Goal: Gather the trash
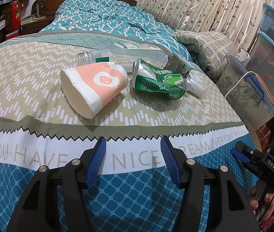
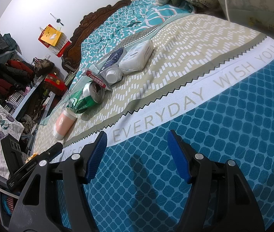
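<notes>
Trash lies in a loose cluster on the bed cover (image 1: 40, 73). A pink and white paper cup (image 1: 92, 89) rests on its side, and a crushed green can (image 1: 158, 81) is just right of it. Behind them lie a clear plastic bottle (image 1: 121, 55) and a crumpled wrapper (image 1: 175, 63). The right wrist view shows the can (image 2: 90, 96), the cup (image 2: 64, 122), a red and white wrapper (image 2: 96, 78), a small carton with a white cap (image 2: 111, 71) and a white tissue pack (image 2: 137, 58). My left gripper (image 1: 133, 143) is open and empty, short of the cup. My right gripper (image 2: 137, 135) is open and empty over the blue hem.
Plastic storage boxes (image 1: 253, 89) with a white cable (image 1: 235, 85) stand beside the bed at right, with curtains (image 1: 195, 3) behind. A folded quilt (image 1: 208, 46) lies at the bed's far right. Shelves of clothes (image 2: 11, 73) stand on the left side.
</notes>
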A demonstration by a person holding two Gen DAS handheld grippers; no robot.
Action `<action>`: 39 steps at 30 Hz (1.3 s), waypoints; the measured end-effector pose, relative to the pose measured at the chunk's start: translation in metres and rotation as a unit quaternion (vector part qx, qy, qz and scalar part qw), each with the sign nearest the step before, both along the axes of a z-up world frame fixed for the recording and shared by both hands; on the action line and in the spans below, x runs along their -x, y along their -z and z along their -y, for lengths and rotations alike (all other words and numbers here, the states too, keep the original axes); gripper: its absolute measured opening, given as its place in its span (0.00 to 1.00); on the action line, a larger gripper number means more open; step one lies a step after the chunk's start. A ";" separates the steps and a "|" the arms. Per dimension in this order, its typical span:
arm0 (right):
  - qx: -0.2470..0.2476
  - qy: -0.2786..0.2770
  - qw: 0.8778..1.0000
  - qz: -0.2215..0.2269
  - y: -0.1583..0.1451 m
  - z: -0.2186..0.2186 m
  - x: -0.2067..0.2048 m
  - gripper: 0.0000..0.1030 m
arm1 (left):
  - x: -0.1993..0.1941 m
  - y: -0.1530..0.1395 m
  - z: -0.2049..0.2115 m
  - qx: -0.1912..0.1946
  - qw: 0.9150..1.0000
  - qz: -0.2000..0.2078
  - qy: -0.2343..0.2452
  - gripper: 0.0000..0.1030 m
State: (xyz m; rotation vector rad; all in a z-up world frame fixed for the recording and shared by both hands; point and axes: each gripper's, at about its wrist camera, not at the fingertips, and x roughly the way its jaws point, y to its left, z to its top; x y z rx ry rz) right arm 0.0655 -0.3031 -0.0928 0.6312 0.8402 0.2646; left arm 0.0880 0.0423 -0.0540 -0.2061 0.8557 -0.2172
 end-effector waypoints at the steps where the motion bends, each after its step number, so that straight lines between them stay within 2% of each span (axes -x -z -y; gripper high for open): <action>1: 0.000 0.000 1.000 0.000 0.000 0.000 0.000 0.64 | 0.000 0.000 0.000 0.000 1.000 0.000 0.000 0.54; 15: -0.004 -0.001 1.000 0.000 -0.001 0.000 0.000 0.65 | 0.000 0.000 0.000 0.002 1.000 0.000 0.001 0.54; 17: -0.010 -0.005 1.000 0.009 -0.005 0.001 -0.005 0.65 | 0.000 0.000 0.000 0.002 1.000 -0.001 0.002 0.54; 19: 0.005 -0.006 1.000 0.019 -0.016 0.004 -0.016 0.65 | 0.000 0.000 0.002 0.001 1.000 -0.001 0.005 0.54; 23: 0.009 -0.006 0.999 0.041 -0.045 0.015 -0.064 0.65 | 0.001 -0.001 0.003 0.001 1.000 0.003 0.008 0.54; 26: 0.044 -0.018 0.998 0.045 -0.060 0.009 -0.110 0.67 | 0.002 -0.001 0.004 0.004 1.000 0.004 0.008 0.54; 32: 0.049 -0.090 0.995 -0.017 -0.055 -0.039 -0.222 0.68 | 0.000 0.001 0.001 0.013 1.000 -0.001 0.006 0.54; 34: 0.057 -0.115 0.991 -0.029 -0.051 -0.058 -0.240 0.68 | 0.000 0.001 -0.001 0.017 1.000 -0.003 0.007 0.54; 37: 0.107 -0.142 0.984 -0.034 -0.048 -0.091 -0.261 0.73 | 0.000 0.002 0.000 0.023 1.000 -0.006 0.009 0.54; 39: 0.171 -0.151 0.972 -0.052 -0.039 -0.110 -0.274 0.79 | 0.000 0.002 0.000 0.026 1.000 -0.007 0.012 0.54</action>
